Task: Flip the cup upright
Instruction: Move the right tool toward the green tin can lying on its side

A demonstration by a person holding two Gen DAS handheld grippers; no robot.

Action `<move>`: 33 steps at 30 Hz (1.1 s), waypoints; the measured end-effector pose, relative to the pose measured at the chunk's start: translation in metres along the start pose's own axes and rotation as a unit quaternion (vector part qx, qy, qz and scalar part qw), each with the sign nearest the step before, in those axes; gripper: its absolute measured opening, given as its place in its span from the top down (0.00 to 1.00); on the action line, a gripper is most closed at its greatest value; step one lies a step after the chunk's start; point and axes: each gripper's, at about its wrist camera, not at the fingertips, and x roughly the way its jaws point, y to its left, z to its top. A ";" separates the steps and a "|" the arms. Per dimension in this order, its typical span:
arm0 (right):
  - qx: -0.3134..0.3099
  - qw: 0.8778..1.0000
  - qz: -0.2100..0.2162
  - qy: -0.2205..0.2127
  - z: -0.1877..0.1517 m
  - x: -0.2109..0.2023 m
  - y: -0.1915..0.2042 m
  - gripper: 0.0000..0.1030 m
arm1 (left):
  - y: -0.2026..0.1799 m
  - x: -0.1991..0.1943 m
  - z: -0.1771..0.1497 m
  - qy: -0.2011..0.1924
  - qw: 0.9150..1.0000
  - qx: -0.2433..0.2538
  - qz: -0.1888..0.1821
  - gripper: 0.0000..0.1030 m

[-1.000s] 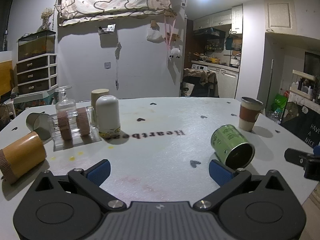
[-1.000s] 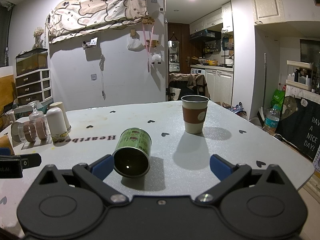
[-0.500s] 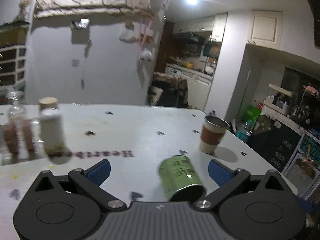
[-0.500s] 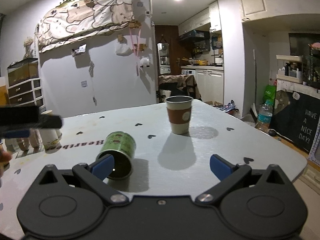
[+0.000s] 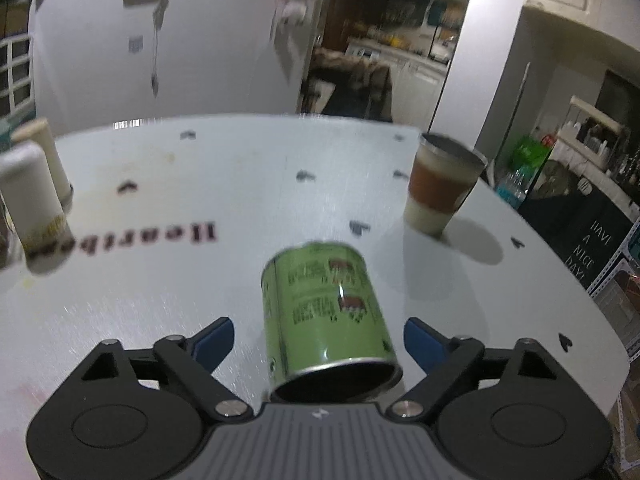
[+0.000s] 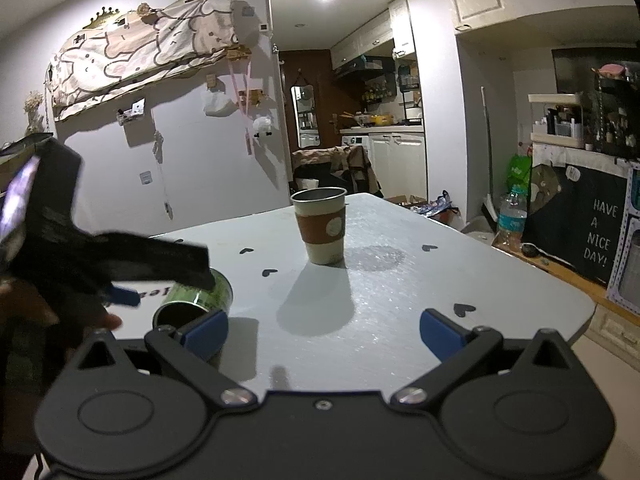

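Two upside-down cups (image 5: 34, 192) are seen at the far left of the left wrist view, one white and one cream, standing close together on the pale table (image 5: 160, 280) beside the printed dark lettering (image 5: 160, 240). Further right, the left gripper (image 5: 318, 342) is held wide open, its blue pads on either side of the green cup (image 5: 326, 312), neither of them touching it as far as the blurred view allows. The green cup is lying on its side, its open mouth turned toward the camera and its printed wall facing up. Beyond it to the right, a paper cup with a brown sleeve (image 5: 440, 188) is standing upright, well apart from the green cup.

In the right wrist view, the left gripper (image 6: 160, 276) is seen at the left, poised over the green cup (image 6: 196, 306). The right gripper (image 6: 324, 332) is spread open over bare table (image 6: 400, 300), nothing being held between its pads. The sleeved paper cup (image 6: 322, 230) is seen ahead, near the table's middle.
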 end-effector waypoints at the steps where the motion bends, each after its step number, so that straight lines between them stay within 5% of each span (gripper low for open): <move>1: 0.001 1.000 0.000 0.001 0.000 0.001 -0.001 0.00 | 0.001 0.002 0.000 0.004 1.000 -0.002 0.000 0.14; 7: 0.009 1.000 -0.001 0.005 0.000 0.004 -0.006 0.00 | 0.001 0.004 -0.004 0.003 1.000 0.003 -0.012 0.28; 21: 0.018 0.999 0.031 0.017 0.006 0.017 0.010 0.00 | 0.056 -0.063 -0.054 0.003 0.995 0.081 -0.051 0.28; 28: 0.011 0.991 0.116 0.068 0.016 0.046 0.055 0.00 | 0.083 -0.113 -0.092 0.000 0.990 0.132 -0.050 0.28; 33: -0.025 0.968 0.213 0.132 0.021 0.075 0.119 0.00 | 0.092 -0.130 -0.107 -0.006 0.988 0.151 -0.041 0.27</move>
